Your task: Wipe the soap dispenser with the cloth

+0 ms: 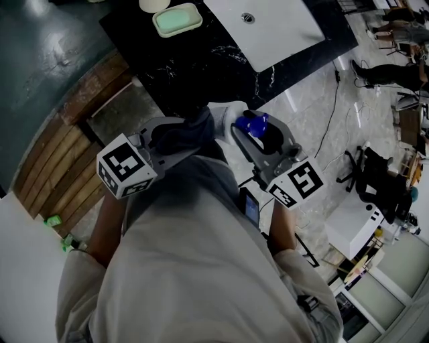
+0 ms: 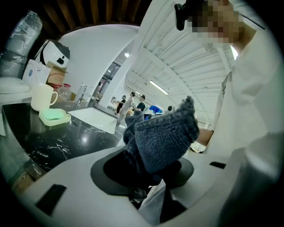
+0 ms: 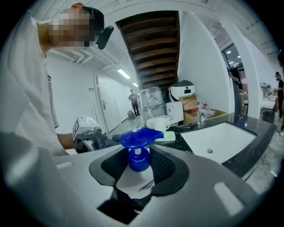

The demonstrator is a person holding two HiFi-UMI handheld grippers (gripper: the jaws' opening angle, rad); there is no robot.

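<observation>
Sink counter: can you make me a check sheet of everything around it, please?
Surface: black marble counter, white sink set in it.
Job's things: soap dispenser and cloth, both held, not on the counter.
Clutter: green soap dish, white mug.
Grippers: left gripper shut on the cloth; right gripper shut on the soap dispenser.
Cables: one thin black cable on the floor.
Surroundings: wooden stairs, people far off.

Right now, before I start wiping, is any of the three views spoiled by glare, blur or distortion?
Head view: dim and dark-edged, yet the blue pump of the soap dispenser reads clearly. Left gripper view: heavy fisheye, black corners; the cloth in the jaws is sharp, small glints on the black counter. Right gripper view: the same bent edges; the soap dispenser is sharp, no glare on it.
</observation>
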